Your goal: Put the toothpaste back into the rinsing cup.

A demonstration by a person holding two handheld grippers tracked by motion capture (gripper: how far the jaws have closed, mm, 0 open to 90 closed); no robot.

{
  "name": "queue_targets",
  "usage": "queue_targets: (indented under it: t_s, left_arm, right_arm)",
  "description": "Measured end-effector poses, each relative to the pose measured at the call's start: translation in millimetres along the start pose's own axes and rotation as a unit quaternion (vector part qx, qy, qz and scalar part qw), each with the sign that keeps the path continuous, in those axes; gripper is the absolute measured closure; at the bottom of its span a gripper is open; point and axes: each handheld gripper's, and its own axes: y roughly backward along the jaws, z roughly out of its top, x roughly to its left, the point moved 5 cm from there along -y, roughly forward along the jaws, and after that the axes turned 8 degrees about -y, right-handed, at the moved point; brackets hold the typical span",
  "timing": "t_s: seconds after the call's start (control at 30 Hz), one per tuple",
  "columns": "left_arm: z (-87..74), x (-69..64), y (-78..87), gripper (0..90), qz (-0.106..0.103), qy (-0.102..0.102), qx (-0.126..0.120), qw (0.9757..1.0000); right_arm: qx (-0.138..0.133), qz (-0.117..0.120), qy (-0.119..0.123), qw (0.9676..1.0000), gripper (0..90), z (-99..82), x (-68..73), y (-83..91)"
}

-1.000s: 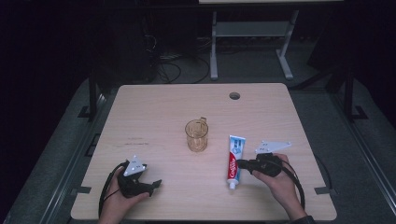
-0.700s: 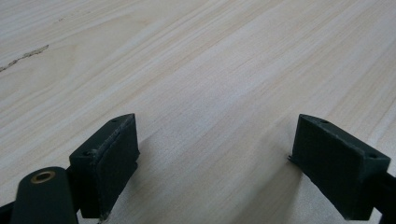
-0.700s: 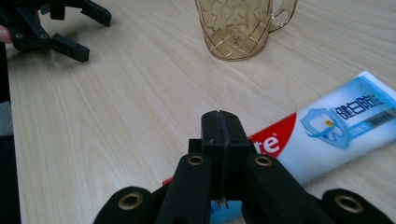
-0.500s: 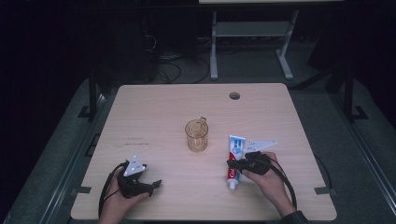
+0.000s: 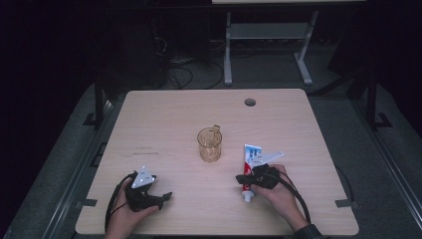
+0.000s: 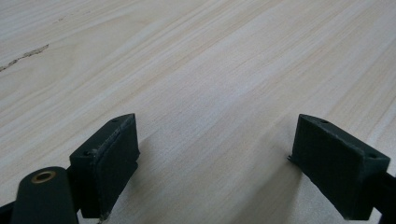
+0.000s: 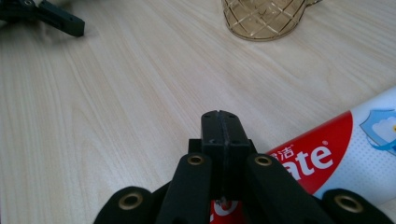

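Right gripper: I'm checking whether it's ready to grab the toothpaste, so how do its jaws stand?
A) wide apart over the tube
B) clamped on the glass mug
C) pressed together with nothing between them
C: in the right gripper view the right gripper has its two jaws shut flat against each other, above the toothpaste tube, which lies on the table.

A light wooden table (image 5: pixel 164 124) with a small round hole (image 5: pixel 250 102) stands on a grey floor (image 5: pixel 64 159). Behind it the room is dark, with a white metal stand (image 5: pixel 268 45) and black cables (image 5: pixel 174 69).
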Motion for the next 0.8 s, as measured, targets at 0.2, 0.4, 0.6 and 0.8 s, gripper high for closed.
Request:
queue_targets:
  t_s: [0.2,0.4,0.6,0.8]
  left_arm:
    - [0.0,0.0,0.0,13.4,0.0,0.0,0.0,1.0]
    - [0.0,0.0,-0.1,13.4,0.0,0.0,-0.001,1.0]
    - [0.1,0.0,-0.3,13.4,0.0,0.0,-0.002,1.0]
    - [0.1,0.0,-0.3,13.4,0.0,0.0,-0.001,1.0]
  right_arm:
    - [0.003,-0.001,-0.004,1.0,90.0,-2.1,-1.3,0.0]
    - [0.005,-0.009,-0.002,0.9999,90.0,-5.7,-2.9,2.5]
    - [0.002,-0.017,-0.011,0.9998,90.0,-10.9,-8.8,10.9]
    - [0.002,-0.02,-0.02,0.9996,90.0,-16.9,-14.5,17.5]
